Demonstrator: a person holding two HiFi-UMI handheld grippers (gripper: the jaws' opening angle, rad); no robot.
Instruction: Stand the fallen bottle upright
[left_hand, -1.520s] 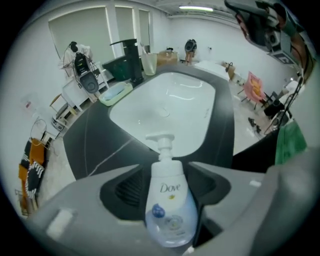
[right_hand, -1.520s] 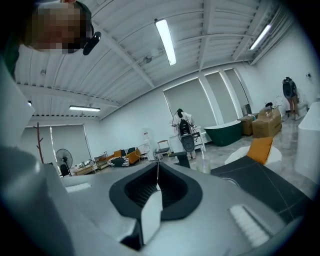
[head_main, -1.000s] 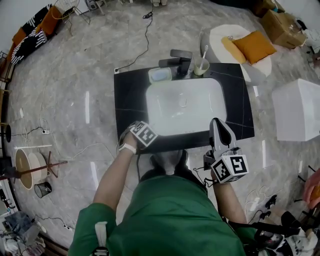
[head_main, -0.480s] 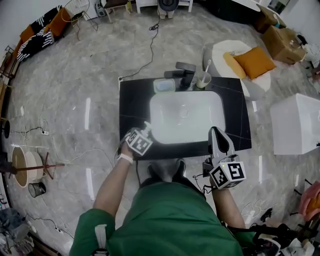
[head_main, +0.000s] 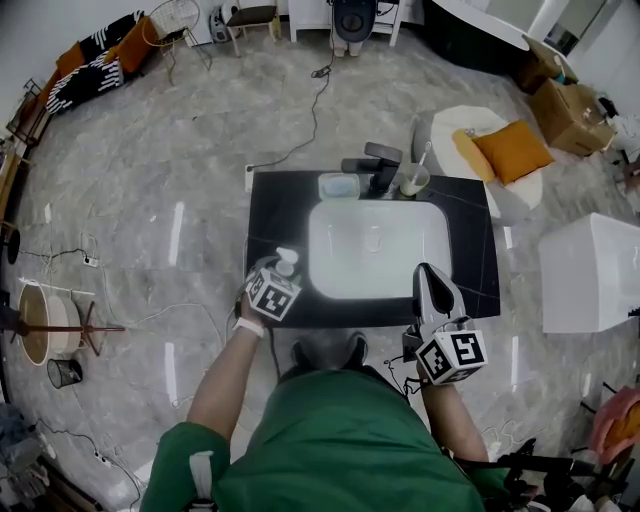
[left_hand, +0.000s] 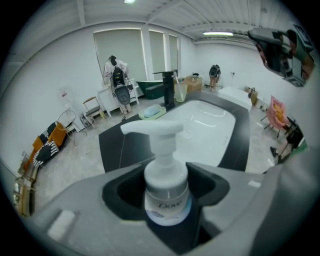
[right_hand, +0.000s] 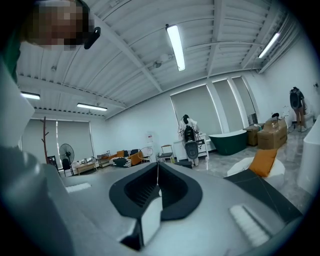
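The left gripper (head_main: 272, 290) has come up off the front left corner of the black counter (head_main: 275, 210). A second ago its marker cube hid whatever lay beneath it. Half a second ago a white pump top appeared beyond the cube, and now the pump head (left_hand: 152, 129) stands clear of the cube, on the sink (head_main: 330, 250) side. The fallen bottle (left_hand: 166, 190) is therefore picked up and swung out of its lying pose, so what likely remains is setting it down and letting go.

The left jaws are clamped on the bottle's body, one on each side of the label band. The bottle hangs over that front left corner, just beside the basin's edge. Its base is hidden, so contact with the counter cannot be judged.

Its long axis runs close to vertical, with the pump end up and the base down, and the spout points to the left in the left gripper view.

The right gripper (right_hand: 157, 192) is pressed shut on nothing at the counter's front right.
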